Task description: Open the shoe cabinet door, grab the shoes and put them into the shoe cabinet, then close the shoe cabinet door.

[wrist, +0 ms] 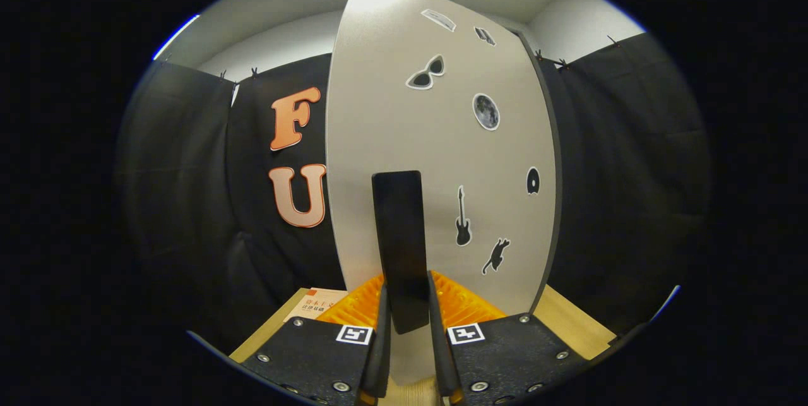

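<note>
**Fingers clamped on the cabinet door handle**

The gripper [407,305] has its two fingers [381,330] drawn narrow, one on each side of the dark upright handle [399,235] of the shoe cabinet door [391,109], both pressing on its lower end. The pale grey door rises straight ahead toward 12 o'clock, its dark edge at 3 o'clock. Stickers lie on its face from 12 to 3 o'clock: sunglasses [427,73], a moon [486,112], a guitar [463,216], a cat [496,256]. A wooden tabletop [571,321] runs beneath, and a book [315,305] lies at 9 o'clock of the fingers.
</note>
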### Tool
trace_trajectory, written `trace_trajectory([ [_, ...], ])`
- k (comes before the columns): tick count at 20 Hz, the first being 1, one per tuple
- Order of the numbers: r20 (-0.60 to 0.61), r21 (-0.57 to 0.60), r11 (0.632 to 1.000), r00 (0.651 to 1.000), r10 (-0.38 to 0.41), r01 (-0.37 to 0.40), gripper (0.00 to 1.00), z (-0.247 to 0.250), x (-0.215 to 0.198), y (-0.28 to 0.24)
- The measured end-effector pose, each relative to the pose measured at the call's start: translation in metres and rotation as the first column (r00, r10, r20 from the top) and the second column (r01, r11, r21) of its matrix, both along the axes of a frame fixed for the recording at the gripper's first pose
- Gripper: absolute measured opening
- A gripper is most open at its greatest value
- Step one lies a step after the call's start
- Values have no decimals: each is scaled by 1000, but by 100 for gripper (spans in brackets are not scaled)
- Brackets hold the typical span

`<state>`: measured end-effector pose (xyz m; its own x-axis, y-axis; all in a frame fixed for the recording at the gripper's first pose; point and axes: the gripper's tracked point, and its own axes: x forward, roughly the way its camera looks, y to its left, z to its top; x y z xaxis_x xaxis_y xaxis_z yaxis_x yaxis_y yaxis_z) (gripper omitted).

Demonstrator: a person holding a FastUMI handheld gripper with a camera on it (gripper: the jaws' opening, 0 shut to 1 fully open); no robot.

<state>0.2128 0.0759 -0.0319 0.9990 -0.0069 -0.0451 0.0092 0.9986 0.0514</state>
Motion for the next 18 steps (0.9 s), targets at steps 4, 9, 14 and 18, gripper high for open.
trace_trajectory([
  [4,-10,-10,1000,1000,-19,18,29,-4,-12,-13],
  [9,-14,-2,999,999,-35,35,29,-5,-23,-30],
  [14,-15,32,999,999,-28,29,29,-10,-47,-65],
  [18,-27,-9,999,999,-33,33,29,-14,-65,-92],
])
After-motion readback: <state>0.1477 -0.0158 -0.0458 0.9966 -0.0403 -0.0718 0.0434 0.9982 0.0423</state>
